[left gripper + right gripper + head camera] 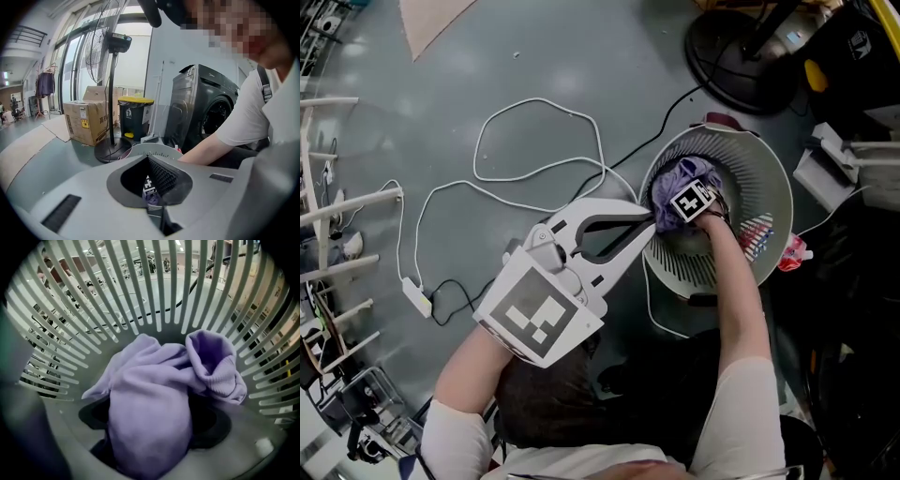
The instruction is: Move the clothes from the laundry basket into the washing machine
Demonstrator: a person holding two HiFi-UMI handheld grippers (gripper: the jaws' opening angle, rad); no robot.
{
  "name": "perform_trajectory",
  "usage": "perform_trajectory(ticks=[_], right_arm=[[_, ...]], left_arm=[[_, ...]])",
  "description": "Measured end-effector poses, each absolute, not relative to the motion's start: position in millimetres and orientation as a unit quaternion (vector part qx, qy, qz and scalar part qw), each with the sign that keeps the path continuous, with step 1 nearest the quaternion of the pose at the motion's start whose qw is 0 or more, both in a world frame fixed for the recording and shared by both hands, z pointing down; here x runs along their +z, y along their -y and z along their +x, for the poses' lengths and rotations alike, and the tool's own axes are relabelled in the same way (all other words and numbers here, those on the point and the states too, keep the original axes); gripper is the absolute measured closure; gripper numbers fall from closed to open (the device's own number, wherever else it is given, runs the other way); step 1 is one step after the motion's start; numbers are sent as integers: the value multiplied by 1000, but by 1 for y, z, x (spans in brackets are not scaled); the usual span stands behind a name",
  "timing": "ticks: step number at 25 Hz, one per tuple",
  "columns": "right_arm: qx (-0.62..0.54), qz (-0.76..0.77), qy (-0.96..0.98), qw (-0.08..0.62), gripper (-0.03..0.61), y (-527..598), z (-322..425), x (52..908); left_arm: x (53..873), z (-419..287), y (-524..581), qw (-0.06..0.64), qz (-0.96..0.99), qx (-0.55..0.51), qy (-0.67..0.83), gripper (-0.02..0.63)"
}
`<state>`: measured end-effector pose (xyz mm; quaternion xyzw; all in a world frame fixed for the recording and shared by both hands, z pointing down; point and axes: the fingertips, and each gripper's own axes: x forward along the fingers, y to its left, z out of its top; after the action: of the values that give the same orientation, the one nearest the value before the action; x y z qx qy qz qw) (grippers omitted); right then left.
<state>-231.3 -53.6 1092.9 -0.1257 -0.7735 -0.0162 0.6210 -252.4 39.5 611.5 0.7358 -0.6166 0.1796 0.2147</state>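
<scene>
Laundry basket (773,187), white and slatted, stands on the grey floor in the upper right of the head view. A purple garment (675,183) lies bunched against its left inner wall. A red-striped piece (757,234) lies lower right inside the basket.

Right gripper (684,208) points steeply down into the basket, its marker cube on top. In the right gripper view its jaws stand wide apart, with a fat bulge of the purple garment (150,404) filling the gap between them. The cloth is straddled, not pinched. Basket slats (140,287) ring the frame.

Left gripper (649,221) sits just left of the basket rim, at frame centre, jaw tips together and holding nothing.

In the left gripper view, the dark washing machine (206,112) stands right of centre behind the basket. A standing fan (110,47), a cardboard box (86,122) and a yellow-lidded bin (133,117) are to its left. A white cable (534,103) loops over the floor, upper left of centre in the head view.
</scene>
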Motion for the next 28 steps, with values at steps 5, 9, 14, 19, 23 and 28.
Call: perform_trajectory(ticks=[5,9,14,19,23,28], right_arm=[[-16,-135,762,634,239,52,-222,1088],[-20,-146,757,637,316,48,-218,1084],[-39,-152,753,639,362,51,-214,1074],[-35,-147,771,619,370,60,-216,1050],[-22,-146,781,607,370,66,-220,1034],[-20,-145,782,605,370,70,-214,1018]], left_arm=[[616,-251,-40,220,736,178,616,607],[615,-252,-39,218,736,178,616,607],[619,-255,-39,219,735,183,616,607],[624,-254,-31,219,738,186,610,607],[628,-249,-21,219,746,188,600,607],[637,-251,-13,227,745,194,597,607]])
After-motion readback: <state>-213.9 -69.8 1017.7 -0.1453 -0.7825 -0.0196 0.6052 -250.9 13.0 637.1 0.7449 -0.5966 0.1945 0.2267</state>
